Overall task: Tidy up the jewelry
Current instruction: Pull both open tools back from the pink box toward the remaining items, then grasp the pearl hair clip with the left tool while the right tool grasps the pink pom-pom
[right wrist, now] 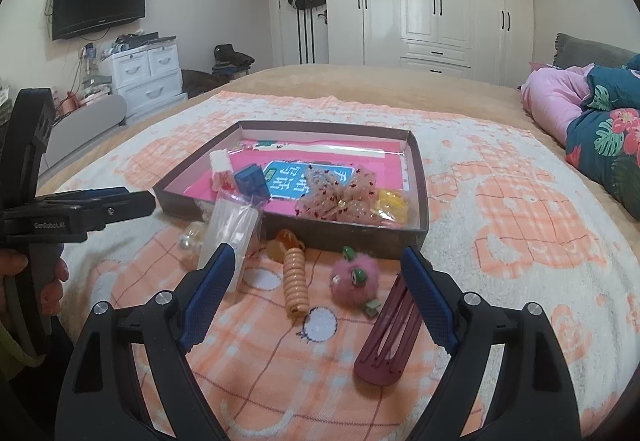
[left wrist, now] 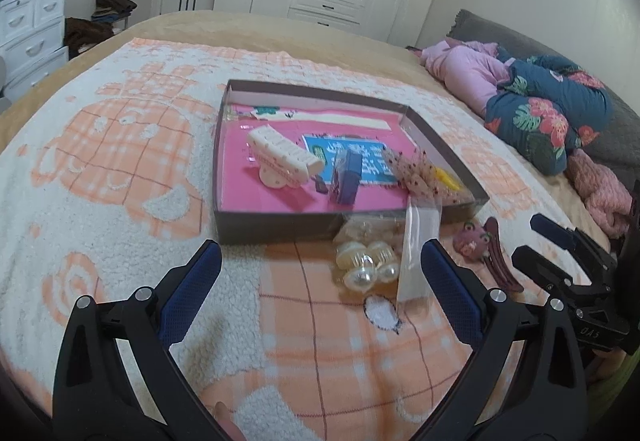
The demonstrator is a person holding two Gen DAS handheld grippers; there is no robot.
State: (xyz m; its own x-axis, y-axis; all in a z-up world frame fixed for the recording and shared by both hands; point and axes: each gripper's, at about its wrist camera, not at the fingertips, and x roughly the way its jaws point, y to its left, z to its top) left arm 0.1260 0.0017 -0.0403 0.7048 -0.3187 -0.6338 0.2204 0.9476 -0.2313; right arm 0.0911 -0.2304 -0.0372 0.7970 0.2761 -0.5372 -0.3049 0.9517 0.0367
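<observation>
- Blue-padded fingers (right wrist: 208,293) of the right gripper (right wrist: 316,289) stand wide apart and empty above the orange-and-white blanket (right wrist: 520,233), gripping nothing.
- Between them lie a peach spiral hair clip (right wrist: 295,281) and a pink fuzzy clip with green eyes (right wrist: 352,279); a maroon snap clip (right wrist: 386,337) lies just inside the right finger, contact unclear.
- Left gripper (left wrist: 320,273) is also spread wide and empty, with a pearl hair claw (left wrist: 366,265) and a clear plastic bag (left wrist: 418,253) between its fingers.
- Beyond both, a shallow box with pink lining (left wrist: 276,227) holds a cream hair claw (left wrist: 284,157), a blue clip (left wrist: 346,177) and a dotted mesh bow (right wrist: 340,197).
- Yellow item (right wrist: 392,201) beside the bow is partly hidden and hard to identify.
</observation>
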